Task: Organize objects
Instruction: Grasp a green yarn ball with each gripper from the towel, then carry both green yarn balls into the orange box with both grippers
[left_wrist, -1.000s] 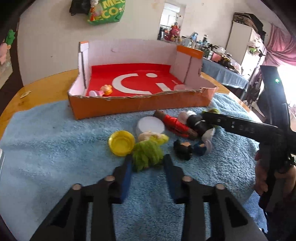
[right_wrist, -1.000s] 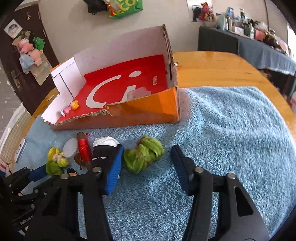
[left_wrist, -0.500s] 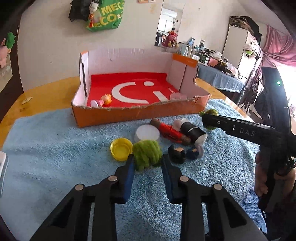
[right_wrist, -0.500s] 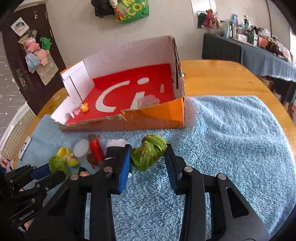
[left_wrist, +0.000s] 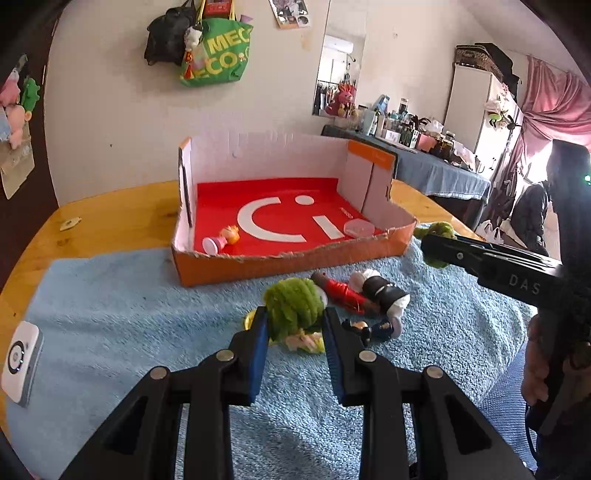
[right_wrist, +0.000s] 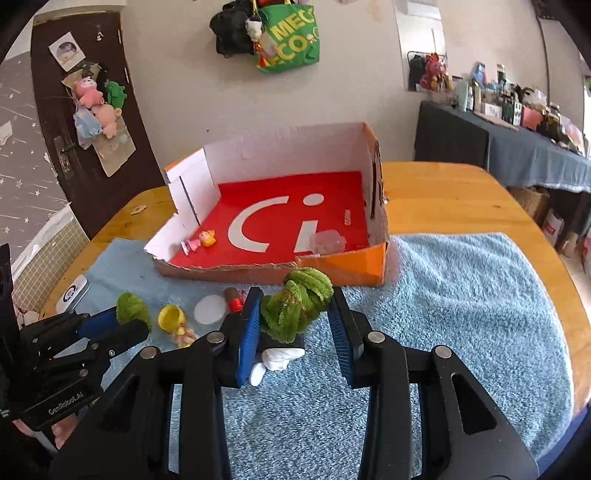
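Only right wrist's view shows yellow cap (right_wrist: 170, 317) — left claw (left_wrist: 295, 325) hides it.

The right gripper (right_wrist: 295, 321) holds a green fuzzy ball (right_wrist: 297, 308) above the blue towel (right_wrist: 461, 314), near the orange box (right_wrist: 343, 267).

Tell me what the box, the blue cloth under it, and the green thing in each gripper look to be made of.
Box: corrugated cardboard, judging by the torn, ragged front edge; glossy red printed floor.
Blue cloth: terry-like towel with a looped, fuzzy pile.
Green bundles: likely chenille or yarn, with fuzzy twisted strands; matte.
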